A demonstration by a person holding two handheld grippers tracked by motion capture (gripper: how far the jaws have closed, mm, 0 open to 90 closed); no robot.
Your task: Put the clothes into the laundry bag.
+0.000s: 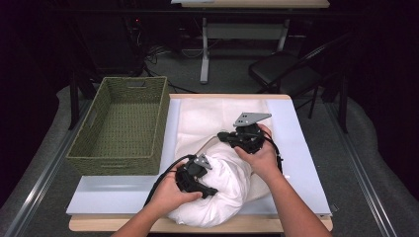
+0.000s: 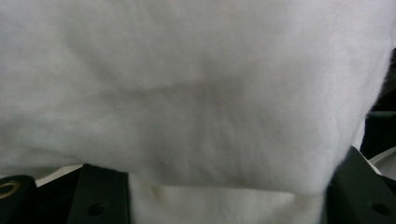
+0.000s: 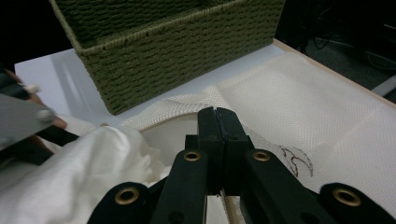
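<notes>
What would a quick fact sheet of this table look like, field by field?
Work: stuffing a white cloth bundle into a cream mesh bag
Left claw: pressed into the bundle, jaws spread around the cloth
Right claw: jaws together, apparently pinching the bag's rim
Green woven basket: at the table's left, nothing seen inside
Table: white top

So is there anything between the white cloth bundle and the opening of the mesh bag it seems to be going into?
Nothing visible stands between them. The white cloth bundle lies right at the mouth of the cream mesh bag, whose rim the right tool is shut on. The left tool presses into the bundle.
</notes>
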